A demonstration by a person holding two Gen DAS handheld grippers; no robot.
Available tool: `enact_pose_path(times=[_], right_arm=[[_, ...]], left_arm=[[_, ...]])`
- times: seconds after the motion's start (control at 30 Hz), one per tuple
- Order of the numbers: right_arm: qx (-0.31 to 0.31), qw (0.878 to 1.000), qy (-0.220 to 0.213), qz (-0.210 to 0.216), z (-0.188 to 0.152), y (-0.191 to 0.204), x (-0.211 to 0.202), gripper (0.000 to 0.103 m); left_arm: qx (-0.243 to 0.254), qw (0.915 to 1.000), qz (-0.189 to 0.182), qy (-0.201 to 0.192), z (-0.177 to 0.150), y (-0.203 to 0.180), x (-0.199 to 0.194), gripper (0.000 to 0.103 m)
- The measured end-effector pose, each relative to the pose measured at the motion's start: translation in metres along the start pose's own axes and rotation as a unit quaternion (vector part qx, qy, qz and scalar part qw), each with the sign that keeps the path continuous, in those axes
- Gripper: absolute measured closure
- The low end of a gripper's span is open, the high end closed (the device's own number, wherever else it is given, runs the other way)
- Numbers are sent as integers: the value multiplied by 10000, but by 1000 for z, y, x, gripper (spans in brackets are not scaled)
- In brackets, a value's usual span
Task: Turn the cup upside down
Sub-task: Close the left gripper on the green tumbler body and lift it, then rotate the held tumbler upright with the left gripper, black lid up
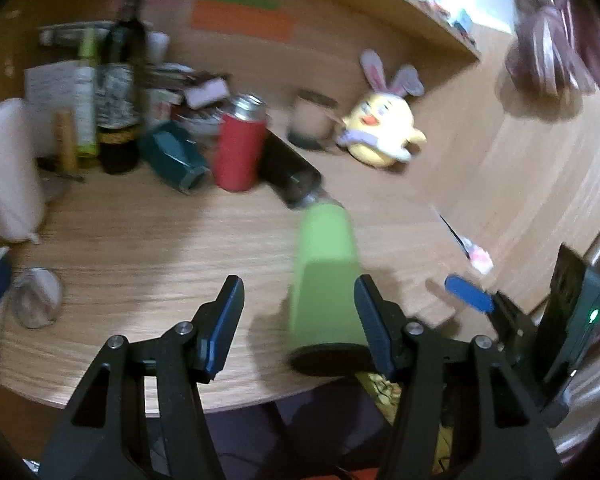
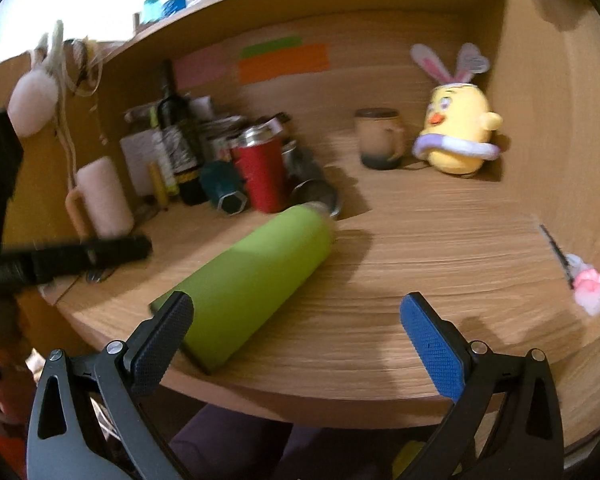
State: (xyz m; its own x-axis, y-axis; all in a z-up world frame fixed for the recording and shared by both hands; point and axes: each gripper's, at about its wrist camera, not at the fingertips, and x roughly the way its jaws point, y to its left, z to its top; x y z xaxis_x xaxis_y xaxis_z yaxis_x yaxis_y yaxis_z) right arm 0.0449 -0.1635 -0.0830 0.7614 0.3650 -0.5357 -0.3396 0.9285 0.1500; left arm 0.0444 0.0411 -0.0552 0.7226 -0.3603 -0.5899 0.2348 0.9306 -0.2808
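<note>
Left wrist view: looks forward along the left gripper (image 1: 296, 312), low over the near edge of the wooden desk (image 1: 140, 248), facing the back panel; close range, blurred. The green cup (image 1: 326, 276) lies just ahead, beside the right-hand finger.

Right wrist view: looks forward along the right gripper (image 2: 296, 340) from the desk's (image 2: 420, 248) near edge, facing the same back corner, close. The cup (image 2: 252, 276) lies ahead-left, by the left-hand finger.

Shared: cup, red tumbler (image 1: 240, 152) (image 2: 262, 176), yellow chick toy (image 1: 384, 128) (image 2: 458, 128), each other's gripper at frame edge.
</note>
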Motion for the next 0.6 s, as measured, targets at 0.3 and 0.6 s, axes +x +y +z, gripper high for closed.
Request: enact_pose_path(times=[0.3, 0.6], right_arm=[[-516, 9981, 341, -11, -13, 60, 51, 0], [-712, 9965, 221, -376, -28, 65, 61, 15]], left_arm=[[-120, 9984, 538, 114, -15, 56, 5, 46], [-146, 9990, 338, 246, -20, 66, 17, 46]])
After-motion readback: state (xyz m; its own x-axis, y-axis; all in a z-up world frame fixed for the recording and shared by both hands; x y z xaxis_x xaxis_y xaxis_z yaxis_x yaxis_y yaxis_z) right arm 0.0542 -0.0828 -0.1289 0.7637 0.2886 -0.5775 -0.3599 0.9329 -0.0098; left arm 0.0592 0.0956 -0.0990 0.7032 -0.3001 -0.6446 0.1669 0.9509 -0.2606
